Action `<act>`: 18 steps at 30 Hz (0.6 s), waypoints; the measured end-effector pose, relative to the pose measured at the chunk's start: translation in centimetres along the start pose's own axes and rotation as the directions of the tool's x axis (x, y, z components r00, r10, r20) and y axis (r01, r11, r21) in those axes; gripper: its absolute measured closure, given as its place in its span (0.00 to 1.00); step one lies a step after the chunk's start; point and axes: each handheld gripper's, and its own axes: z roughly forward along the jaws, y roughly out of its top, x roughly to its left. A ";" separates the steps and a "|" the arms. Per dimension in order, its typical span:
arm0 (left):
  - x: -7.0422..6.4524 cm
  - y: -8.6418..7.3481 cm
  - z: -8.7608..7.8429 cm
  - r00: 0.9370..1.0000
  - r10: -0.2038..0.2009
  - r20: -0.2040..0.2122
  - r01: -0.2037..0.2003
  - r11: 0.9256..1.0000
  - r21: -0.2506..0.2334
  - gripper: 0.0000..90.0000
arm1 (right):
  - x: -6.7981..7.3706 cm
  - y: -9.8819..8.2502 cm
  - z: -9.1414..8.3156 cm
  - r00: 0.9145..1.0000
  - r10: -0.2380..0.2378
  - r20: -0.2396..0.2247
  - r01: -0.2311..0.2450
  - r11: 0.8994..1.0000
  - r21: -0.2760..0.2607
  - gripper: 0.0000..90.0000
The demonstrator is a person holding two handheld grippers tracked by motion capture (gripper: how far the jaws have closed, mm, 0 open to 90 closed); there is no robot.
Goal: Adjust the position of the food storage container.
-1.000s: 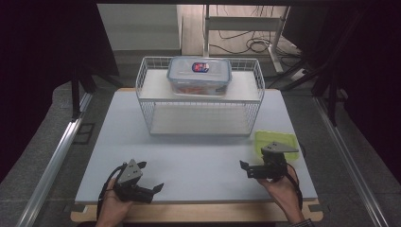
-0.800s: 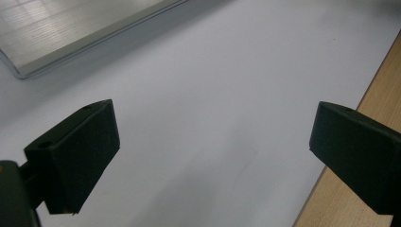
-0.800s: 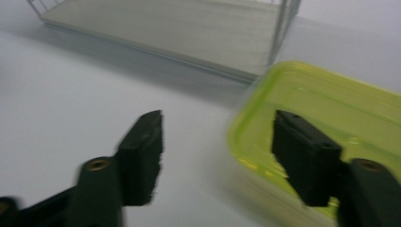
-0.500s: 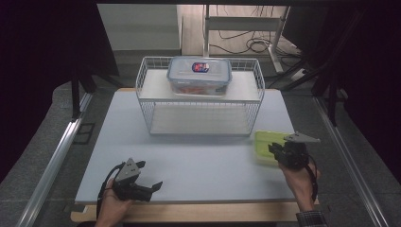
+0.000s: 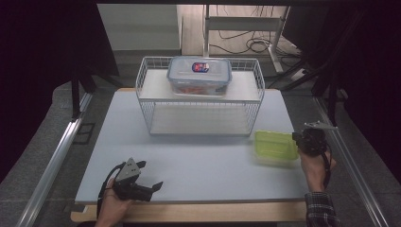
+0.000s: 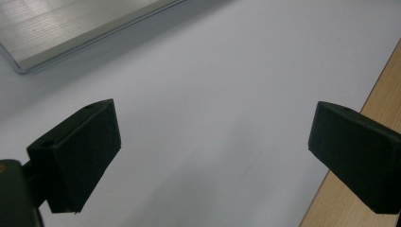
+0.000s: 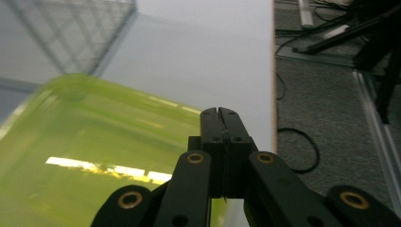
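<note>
A shallow yellow-green plastic tray (image 5: 275, 145) lies on the white tabletop (image 5: 189, 161) at the right. My right gripper (image 5: 297, 139) sits at the tray's right edge, close to the table's right side. In the right gripper view its jaws (image 7: 220, 113) have just been closing and now stand pressed together over the green tray (image 7: 94, 156), with nothing visible between them. My left gripper (image 5: 150, 175) rests near the front left of the table. Its jaws (image 6: 213, 156) stand wide apart over bare tabletop.
A white wire rack (image 5: 201, 101) stands at the back middle, with a clear lidded food box (image 5: 199, 75) on its top shelf. Beyond the table's right edge lie floor cables (image 7: 302, 151) and a metal rail (image 5: 350, 165). A wooden strip (image 5: 189, 212) runs along the front edge.
My right hand has swung from the front of the table out to the right, past the green tray, and its jaws have gone from wide apart to shut. The left hand has stayed put.
</note>
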 end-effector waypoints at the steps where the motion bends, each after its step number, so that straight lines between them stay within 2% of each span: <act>1: 0.0 0.0 0.0 1.000 0.002 0.001 -0.002 1.000 0.003 0.03 | -0.3 0.0 0.3 1.000 0.004 0.010 -0.004 1.000 0.006 1.00; 5: 0.0 0.0 0.1 1.000 0.002 0.005 -0.002 1.000 0.007 0.03 | -1.2 -0.2 1.2 0.999 0.003 0.049 -0.004 1.000 0.024 1.00; 8: 0.0 0.0 0.1 1.000 0.004 0.008 -0.004 1.000 0.010 0.03 | -1.7 -0.4 1.7 0.998 0.007 0.061 -0.009 0.999 0.041 1.00; 15: -0.1 0.0 0.2 1.000 0.003 0.013 -0.004 1.000 0.013 0.03 | -1.8 -1.0 2.3 0.999 0.019 0.032 -0.021 0.997 0.069 1.00; 18: 0.0 -0.1 0.2 1.000 0.003 0.017 -0.003 1.000 0.016 0.03 | -1.3 -1.0 2.3 1.000 0.005 0.013 -0.006 0.997 0.072 1.00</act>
